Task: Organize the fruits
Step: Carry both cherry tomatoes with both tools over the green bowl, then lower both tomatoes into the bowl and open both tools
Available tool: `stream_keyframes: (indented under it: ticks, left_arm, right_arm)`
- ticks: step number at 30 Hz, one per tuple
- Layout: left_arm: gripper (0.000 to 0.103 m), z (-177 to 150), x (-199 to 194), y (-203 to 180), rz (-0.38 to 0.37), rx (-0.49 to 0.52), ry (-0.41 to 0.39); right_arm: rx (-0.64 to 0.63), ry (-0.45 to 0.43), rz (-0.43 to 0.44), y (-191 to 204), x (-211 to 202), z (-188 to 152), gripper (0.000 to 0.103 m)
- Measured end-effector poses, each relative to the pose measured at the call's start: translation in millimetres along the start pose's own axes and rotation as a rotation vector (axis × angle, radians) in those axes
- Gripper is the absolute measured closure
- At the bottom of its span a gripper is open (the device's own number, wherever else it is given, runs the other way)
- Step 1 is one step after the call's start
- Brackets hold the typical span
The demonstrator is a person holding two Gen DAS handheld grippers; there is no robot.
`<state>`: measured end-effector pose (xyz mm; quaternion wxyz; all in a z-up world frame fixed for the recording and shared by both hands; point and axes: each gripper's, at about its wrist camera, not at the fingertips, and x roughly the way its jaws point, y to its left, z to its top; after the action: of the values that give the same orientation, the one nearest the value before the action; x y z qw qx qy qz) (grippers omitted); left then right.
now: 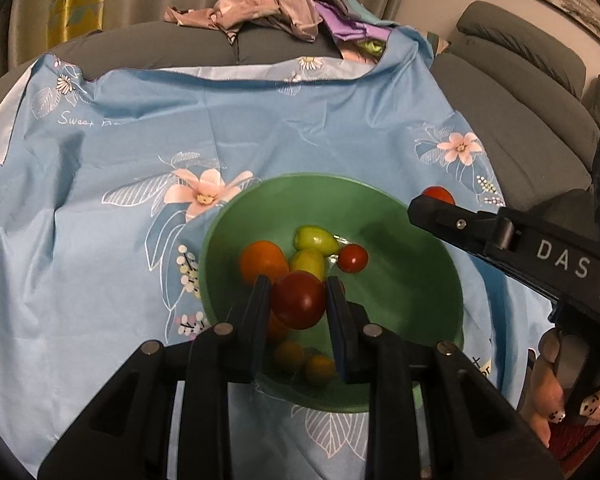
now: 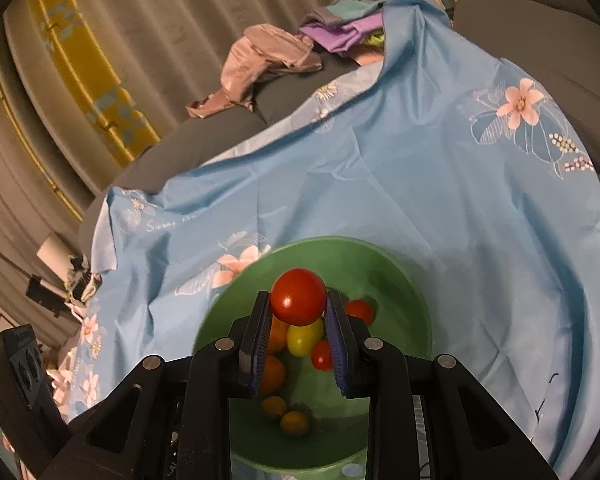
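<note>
A green bowl (image 1: 412, 280) sits on a blue floral cloth and holds an orange fruit (image 1: 262, 262), two yellow-green tomatoes (image 1: 314, 238), a small red tomato (image 1: 353, 258) and small orange ones (image 1: 319, 368). My left gripper (image 1: 298, 300) is shut on a dark red tomato (image 1: 298, 300) above the bowl. My right gripper (image 2: 298, 300) is shut on a bright red tomato (image 2: 298, 297) over the same bowl (image 2: 400, 280). The right gripper also shows in the left wrist view (image 1: 432, 200), its tomato (image 1: 440, 194) peeking behind it.
The blue floral cloth (image 1: 260, 128) covers a grey sofa seat. A pile of pink and purple clothes (image 1: 268, 4) lies behind it. Grey sofa cushions (image 1: 520, 112) stand to the right. Curtains hang behind.
</note>
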<state>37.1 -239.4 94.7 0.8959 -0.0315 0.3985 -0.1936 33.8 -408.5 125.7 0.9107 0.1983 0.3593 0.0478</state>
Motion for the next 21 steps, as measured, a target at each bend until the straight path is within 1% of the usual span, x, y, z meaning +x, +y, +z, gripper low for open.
stream_keyframes:
  ticks: [4,10,21]
  left_arm:
    - [0.076,-1,8,-2,-0.005,0.005,0.023]
    - [0.076,-3,18,-3,0.000,0.006,0.058]
    - [0.076,-5,30,-7,0.012,0.016,0.089]
  right_arm:
    - [-0.004,0.026,-0.023,-2,7,-1,0.074]
    - [-0.003,0.062,-0.036,-5,18,-3,0.074]
    - [-0.004,0.102,-0.071,-10,29,-3,0.074]
